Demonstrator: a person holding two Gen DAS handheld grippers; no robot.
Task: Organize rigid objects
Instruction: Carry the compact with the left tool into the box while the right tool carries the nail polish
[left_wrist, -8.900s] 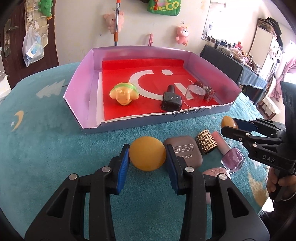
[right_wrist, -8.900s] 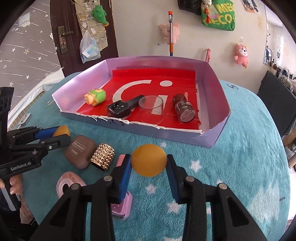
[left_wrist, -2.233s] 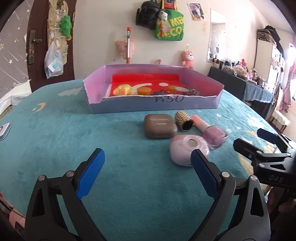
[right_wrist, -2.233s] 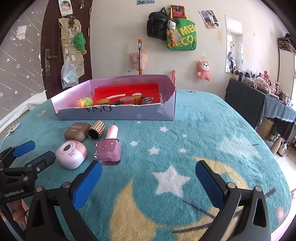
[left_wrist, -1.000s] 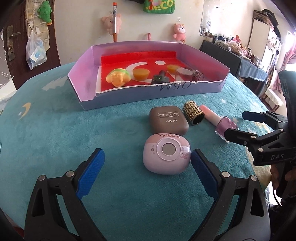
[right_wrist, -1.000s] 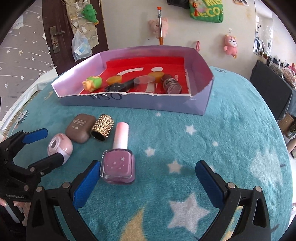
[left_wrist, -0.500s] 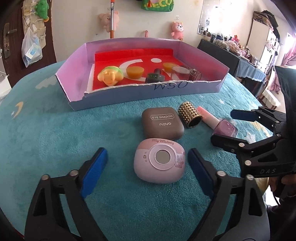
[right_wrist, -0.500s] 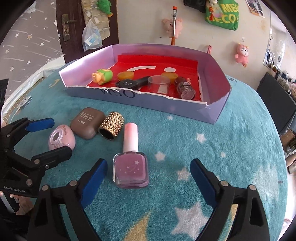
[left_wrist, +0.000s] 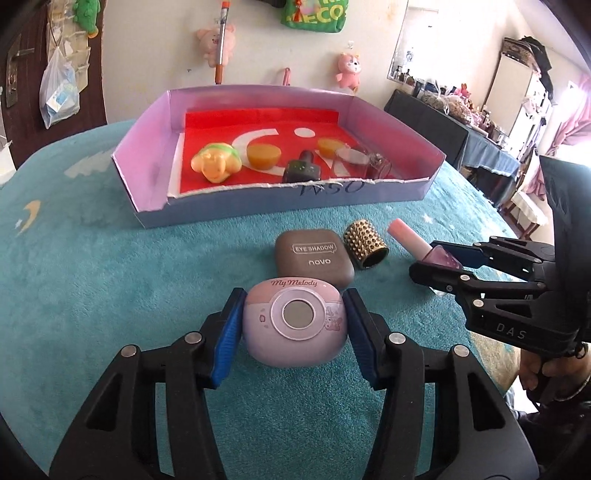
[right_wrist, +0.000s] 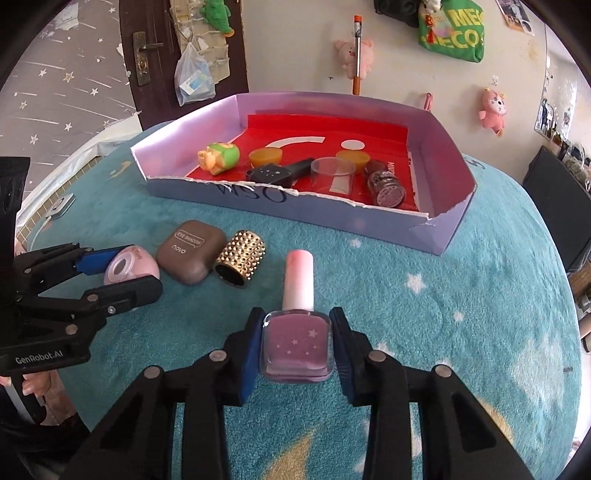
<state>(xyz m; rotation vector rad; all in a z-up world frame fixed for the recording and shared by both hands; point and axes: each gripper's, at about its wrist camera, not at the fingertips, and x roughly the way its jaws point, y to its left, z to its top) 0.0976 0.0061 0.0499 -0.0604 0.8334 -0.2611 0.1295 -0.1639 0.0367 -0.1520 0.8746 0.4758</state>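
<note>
compact before eyeshadow case; studded cap right | box behind

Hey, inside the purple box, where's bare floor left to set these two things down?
Free: the back strip of the purple box behind the orange discs, and the white margin left of the green-capped toy. Crowded: the front row, toy through dark bottle, clear cup and glitter jars.

Eyeshadow case and studded cap stand before the box.
</note>
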